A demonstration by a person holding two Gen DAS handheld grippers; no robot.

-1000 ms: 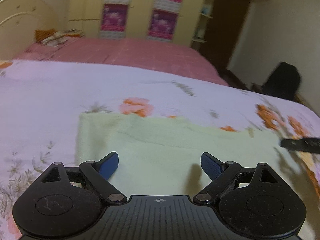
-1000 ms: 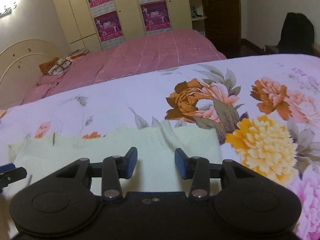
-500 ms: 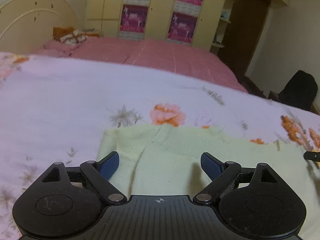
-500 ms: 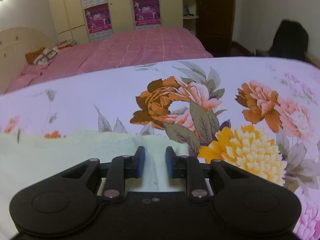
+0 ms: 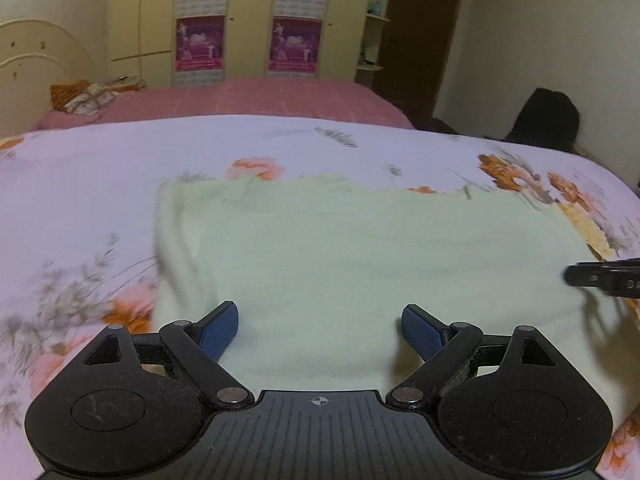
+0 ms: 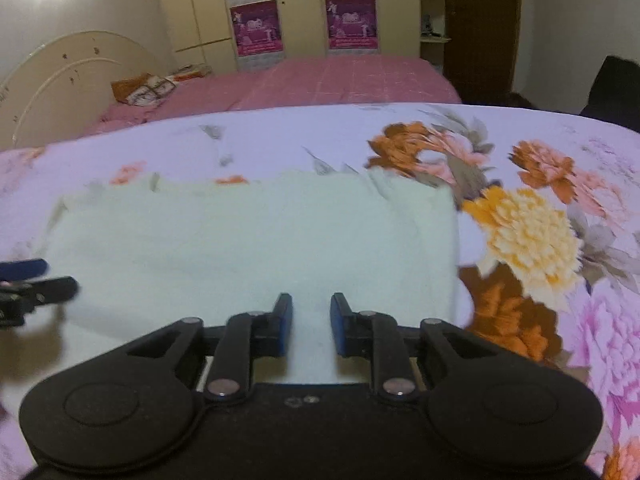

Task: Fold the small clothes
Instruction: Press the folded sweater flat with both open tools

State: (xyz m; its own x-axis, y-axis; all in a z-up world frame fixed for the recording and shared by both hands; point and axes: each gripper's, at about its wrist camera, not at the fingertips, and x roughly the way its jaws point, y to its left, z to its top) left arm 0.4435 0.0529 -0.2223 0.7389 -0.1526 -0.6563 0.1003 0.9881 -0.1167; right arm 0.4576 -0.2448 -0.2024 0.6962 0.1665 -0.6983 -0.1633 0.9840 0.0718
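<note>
A pale green knit garment (image 5: 360, 264) lies folded flat on the floral bedspread (image 5: 80, 184); it also shows in the right wrist view (image 6: 248, 248). My left gripper (image 5: 318, 326) is wide open and empty, over the garment's near left part. My right gripper (image 6: 310, 320) has its jaws a narrow gap apart, with nothing between them, over the garment's near right part. Each gripper's tip shows at the edge of the other view: the right one (image 5: 600, 278) and the left one (image 6: 32, 284).
A second bed with a pink cover (image 5: 248, 100) and a cream headboard (image 6: 72, 76) stands behind. Wardrobe doors with posters (image 5: 200, 40) line the back wall. A dark chair (image 5: 544, 120) stands at the right, near a dark door (image 6: 480, 20).
Both grippers pulled back and up from the garment, so more of it shows. The right jaws, nearly closed half a second ago, have opened slightly. The left jaws stayed wide open.
</note>
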